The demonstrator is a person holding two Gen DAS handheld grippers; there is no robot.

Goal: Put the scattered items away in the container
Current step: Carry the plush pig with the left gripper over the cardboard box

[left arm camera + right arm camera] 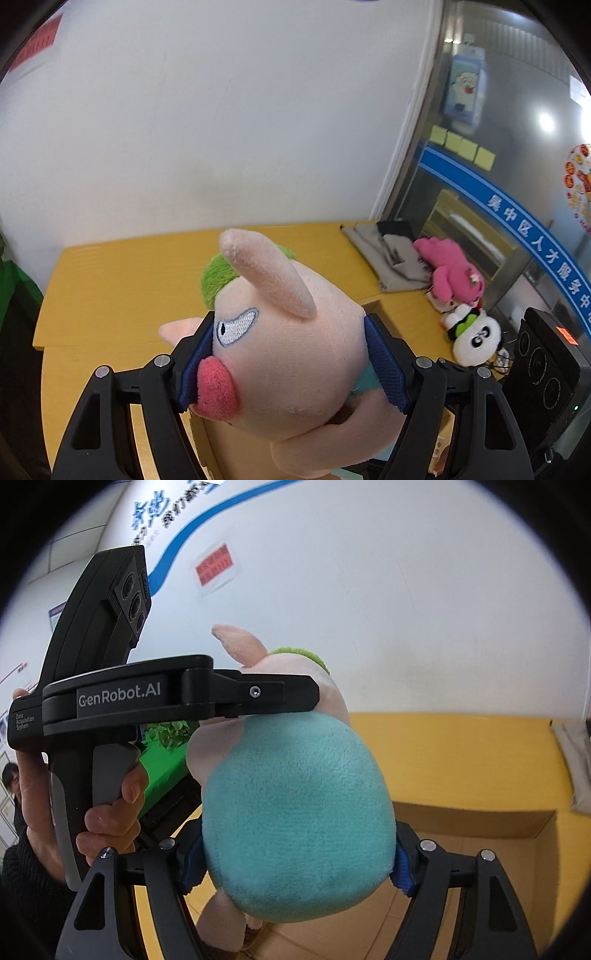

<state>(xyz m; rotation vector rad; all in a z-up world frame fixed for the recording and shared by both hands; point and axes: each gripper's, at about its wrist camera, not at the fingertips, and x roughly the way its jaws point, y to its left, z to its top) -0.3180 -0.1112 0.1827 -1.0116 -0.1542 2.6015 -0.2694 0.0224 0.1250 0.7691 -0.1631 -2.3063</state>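
A pink plush pig (291, 332) with green hair and a teal body is held in the air by both grippers. My left gripper (291, 362) is shut on its head, blue pads on both sides. My right gripper (299, 853) is shut on its teal belly (299, 812). The left gripper's body (177, 694) shows in the right wrist view, clamped on the head. An open cardboard box (509, 834) lies below the pig on the yellow table (140, 266). A pink plush (450, 269) and a panda plush (476, 339) lie at the table's right.
A grey folded cloth (388, 254) lies at the table's far right corner. A white wall stands behind the table. A glass partition (498, 147) is on the right. A green stand with a plant (166, 749) is to the left.
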